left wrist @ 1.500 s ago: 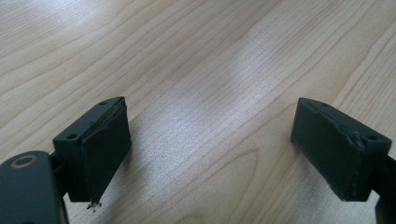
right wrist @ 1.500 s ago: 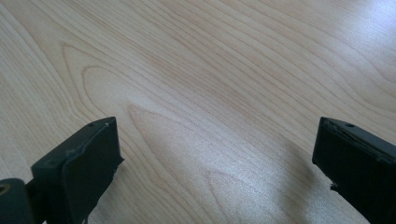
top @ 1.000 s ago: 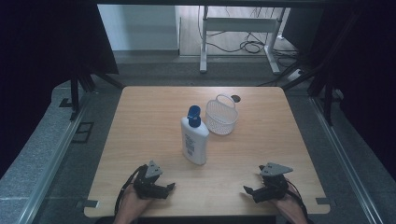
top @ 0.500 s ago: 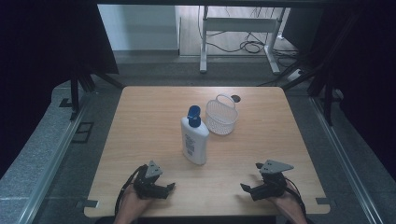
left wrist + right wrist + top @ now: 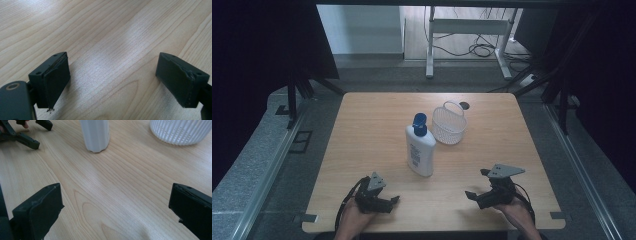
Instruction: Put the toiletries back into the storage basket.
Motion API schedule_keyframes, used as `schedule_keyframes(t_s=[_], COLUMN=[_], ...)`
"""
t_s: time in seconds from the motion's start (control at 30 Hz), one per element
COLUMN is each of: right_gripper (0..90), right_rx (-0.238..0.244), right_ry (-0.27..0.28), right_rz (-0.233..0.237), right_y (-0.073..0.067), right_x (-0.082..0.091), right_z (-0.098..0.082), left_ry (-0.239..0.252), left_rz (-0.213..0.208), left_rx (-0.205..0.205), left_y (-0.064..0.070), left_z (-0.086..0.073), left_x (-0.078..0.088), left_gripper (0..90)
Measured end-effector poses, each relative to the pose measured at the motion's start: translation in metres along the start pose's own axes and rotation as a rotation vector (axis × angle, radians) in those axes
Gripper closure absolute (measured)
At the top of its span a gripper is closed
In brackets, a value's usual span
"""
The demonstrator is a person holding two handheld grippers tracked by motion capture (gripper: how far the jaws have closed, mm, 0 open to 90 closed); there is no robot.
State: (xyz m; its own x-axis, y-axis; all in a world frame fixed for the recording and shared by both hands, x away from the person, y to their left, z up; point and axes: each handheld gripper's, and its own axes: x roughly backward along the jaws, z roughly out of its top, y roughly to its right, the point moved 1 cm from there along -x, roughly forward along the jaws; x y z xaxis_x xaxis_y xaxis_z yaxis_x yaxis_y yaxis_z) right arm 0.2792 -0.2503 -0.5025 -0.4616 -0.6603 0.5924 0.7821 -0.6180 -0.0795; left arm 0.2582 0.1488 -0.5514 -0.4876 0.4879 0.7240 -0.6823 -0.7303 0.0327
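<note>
Centrally, white bottle (image 5: 420,150) upright, capped blue; basket (image 5: 449,123) just beside. Left gripper (image 5: 388,202), right gripper (image 5: 476,184): fingers spread, gripping nothing, low on surface (image 5: 362,130).

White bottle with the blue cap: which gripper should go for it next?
Probably the right gripper: its open jaws already face the bottle, whose base stands straight ahead in the right gripper view. The left gripper sits about as near, but its open jaws face bare table.
</note>
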Motion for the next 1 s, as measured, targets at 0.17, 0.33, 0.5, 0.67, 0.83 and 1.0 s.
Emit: schedule_keyframes(t_s=[0.17, 0.33, 0.5, 0.67, 0.83, 1.0], right_gripper=[0.0, 0.0, 0.0, 0.0, 0.0, 0.7], right_rx=[0.017, 0.026, 0.019, 0.022, 0.024, 0.025], right_ry=[-0.007, -0.005, 0.003, 0.003, 0.01, 0.012], right_rz=[-0.002, 0.006, 0.039, 0.062, 0.067, 0.063], right_y=[-0.002, -0.005, -0.008, -0.013, -0.015, -0.016], right_x=[-0.005, -0.01, -0.016, -0.021, -0.024, -0.029], right_z=[0.008, 0.016, 0.026, 0.034, 0.042, 0.05], left_ry=[0.0, 0.0, 0.0, 0.002, 0.002, -0.001], left_rz=[0.001, 0.002, 0.002, 0.002, 0.002, 0.001], left_rx=[0.001, 0.0, 0.0, 0.001, 0.001, -0.003], left_y=[0.0, 0.0, 0.0, 0.0, 0.0, 0.0], left_z=[0.0, 0.0, 0.0, 0.0, 0.0, 0.0], left_x=[0.0, 0.0, 0.0, 0.0, 0.0, 0.0], left_gripper=[11.4, 11.4, 11.4, 11.4, 11.4, 11.4])
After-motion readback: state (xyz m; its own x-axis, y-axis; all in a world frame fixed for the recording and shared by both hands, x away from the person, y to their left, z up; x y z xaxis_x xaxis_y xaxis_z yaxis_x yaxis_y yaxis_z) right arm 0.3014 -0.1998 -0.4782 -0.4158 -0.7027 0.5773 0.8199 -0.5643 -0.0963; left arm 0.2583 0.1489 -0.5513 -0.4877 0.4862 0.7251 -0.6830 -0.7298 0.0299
